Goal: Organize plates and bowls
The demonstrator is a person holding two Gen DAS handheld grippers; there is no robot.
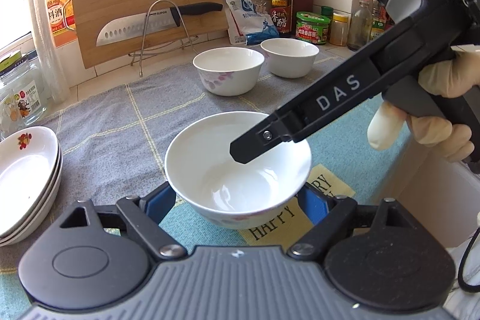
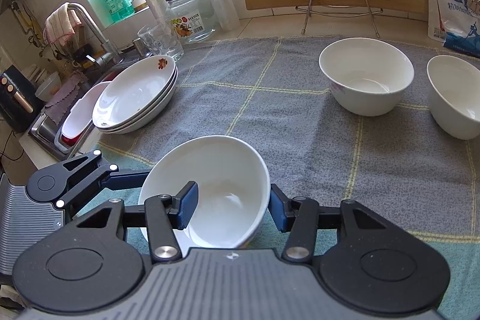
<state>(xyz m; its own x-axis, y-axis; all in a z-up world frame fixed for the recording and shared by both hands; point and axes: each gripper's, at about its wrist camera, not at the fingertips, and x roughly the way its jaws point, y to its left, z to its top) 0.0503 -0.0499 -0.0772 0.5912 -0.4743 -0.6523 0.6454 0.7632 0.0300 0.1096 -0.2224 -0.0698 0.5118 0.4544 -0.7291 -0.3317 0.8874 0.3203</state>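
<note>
Both claws pinch the same white bowl (image 1: 237, 170), lifted a little above the blue end of the cloth (image 1: 114, 122) and tipped toward the plates side. The left claw (image 1: 237, 201) is spread wide enough to span the whole bowl, a blue pad (image 1: 162, 200) pressed to the outer wall on each side. The right claw (image 2: 232, 207) is as narrow as it gets and nips the rim: one pad (image 2: 189, 204) sits inside the bowl, the other against the outside wall. From the left camera its long black finger reaches down over the rim into the bowl, held by a gloved hand (image 1: 444, 107). Farther back on the grey part of the cloth stand two more white bowls, the nearer one (image 1: 228, 69) with a pink flower print and the second (image 1: 289, 56) just beside it, the two close but seemingly not touching. At the sink side of the cloth rests a stack of shallow plates (image 2: 136, 93), the top one showing a red flower near its rim. Behind all this a cutting board (image 1: 147, 5) leans on the wall, with a knife (image 1: 150, 23) lying across a wire stand in front of it.
</note>
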